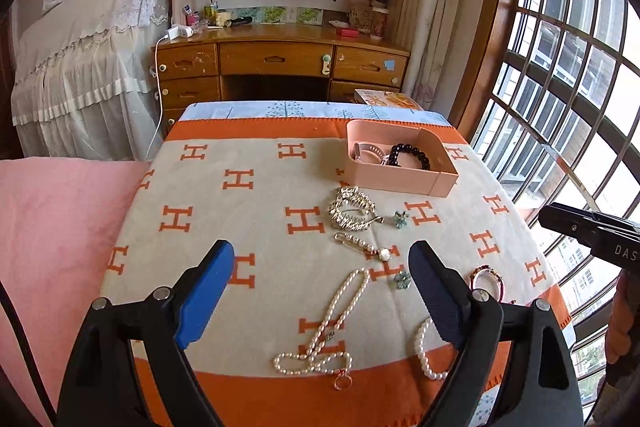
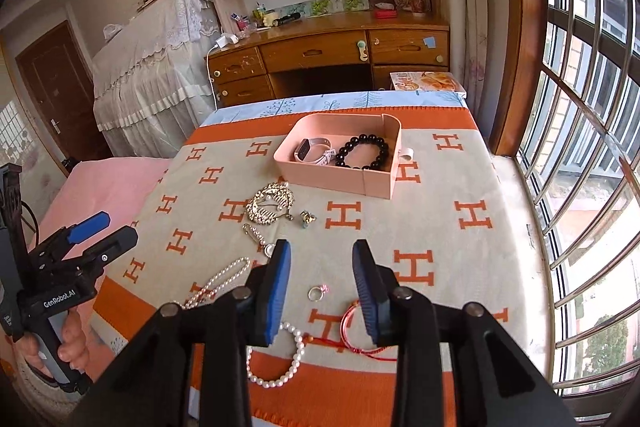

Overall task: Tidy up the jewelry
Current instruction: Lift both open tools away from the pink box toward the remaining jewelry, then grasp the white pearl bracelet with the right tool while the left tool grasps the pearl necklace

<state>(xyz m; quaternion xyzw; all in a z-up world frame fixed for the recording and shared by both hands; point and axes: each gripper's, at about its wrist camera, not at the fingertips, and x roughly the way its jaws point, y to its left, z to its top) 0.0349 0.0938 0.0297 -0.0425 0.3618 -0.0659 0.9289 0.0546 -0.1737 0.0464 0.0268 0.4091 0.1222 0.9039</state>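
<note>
A pink box (image 1: 392, 183) (image 2: 340, 179) on the orange-and-cream H-pattern blanket holds a black bead bracelet (image 2: 362, 151) and a white smartwatch (image 2: 314, 151). Loose on the blanket lie a rhinestone hair claw (image 1: 352, 213), a pearl hair clip (image 1: 362, 246), two blue flower pieces (image 1: 400, 219), a pearl necklace (image 1: 324, 331), a pearl bracelet (image 2: 276, 359), a ring (image 2: 316, 293) and a red string bracelet (image 2: 352, 327). My left gripper (image 1: 322, 263) is open above the necklace. My right gripper (image 2: 322, 263) is open above the ring.
The blanket (image 1: 240, 227) covers a raised surface with a pink sheet (image 1: 52, 235) to the left. A barred window (image 2: 580, 147) runs along the right. A wooden desk (image 1: 280, 59) and a bookshelf stand behind. A printed box (image 2: 428, 81) lies beyond the far edge.
</note>
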